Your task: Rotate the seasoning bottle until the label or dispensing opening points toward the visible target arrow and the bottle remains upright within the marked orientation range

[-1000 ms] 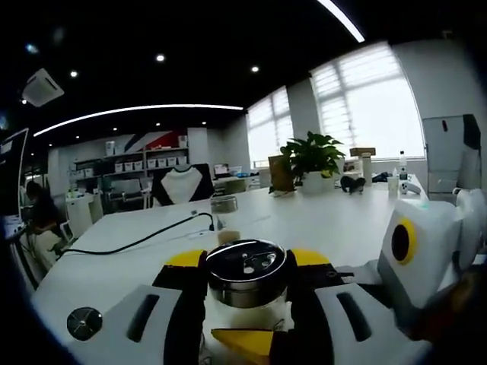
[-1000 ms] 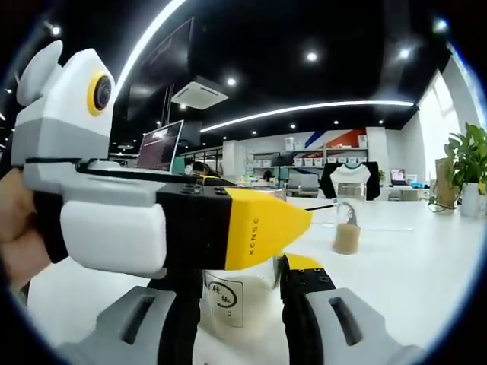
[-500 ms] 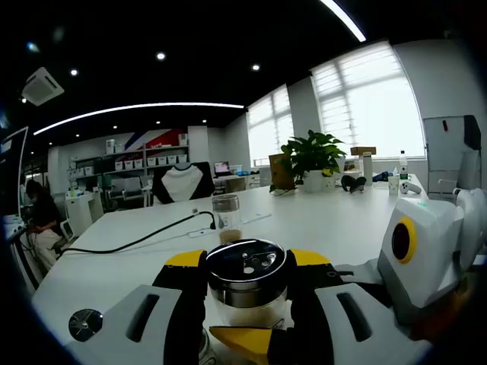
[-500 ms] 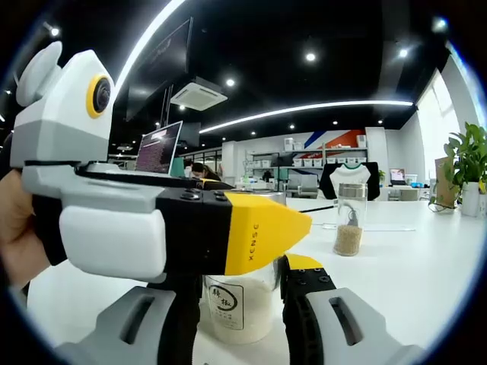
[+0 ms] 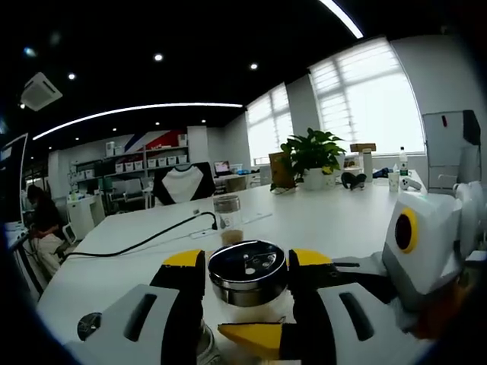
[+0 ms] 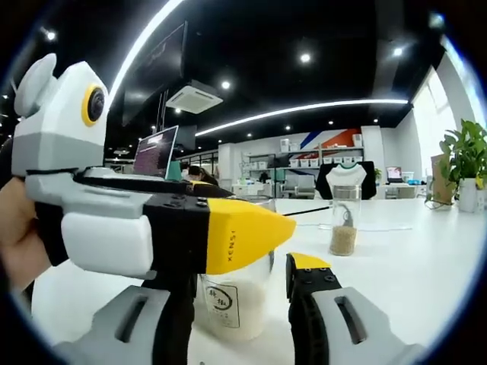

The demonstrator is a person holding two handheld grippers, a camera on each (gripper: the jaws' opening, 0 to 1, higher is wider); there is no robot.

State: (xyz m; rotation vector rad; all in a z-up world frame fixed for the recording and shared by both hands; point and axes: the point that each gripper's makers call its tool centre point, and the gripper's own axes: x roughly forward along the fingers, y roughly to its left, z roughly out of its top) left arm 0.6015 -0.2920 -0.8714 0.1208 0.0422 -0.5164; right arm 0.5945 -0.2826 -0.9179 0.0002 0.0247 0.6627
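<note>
Seasoning bottle [image 5: 248, 272]: upright on the white table [image 5: 335, 220], steel lid with dispensing holes facing up; pale granules and a small label show in the right gripper view [image 6: 232, 304].
Left claw [image 5: 247, 275]: yellow-tipped jaws flank the lid on both sides, apparently pinching it, though contact is hard to confirm.
Right claw [image 6: 242, 304]: jaws stand either side of the bottle body; whether they press it, I cannot tell.
Other claw in view: left claw crosses the right gripper view [image 6: 251, 232], its yellow tip over the bottle; a hand [image 6: 19, 243] holds it.
Second jar [image 6: 344, 220]: upright, well apart, further along the table.
Cable [image 5: 137, 242]: black, lying across the table.
Plant [image 5: 310, 158]: far end, by the windows.
</note>
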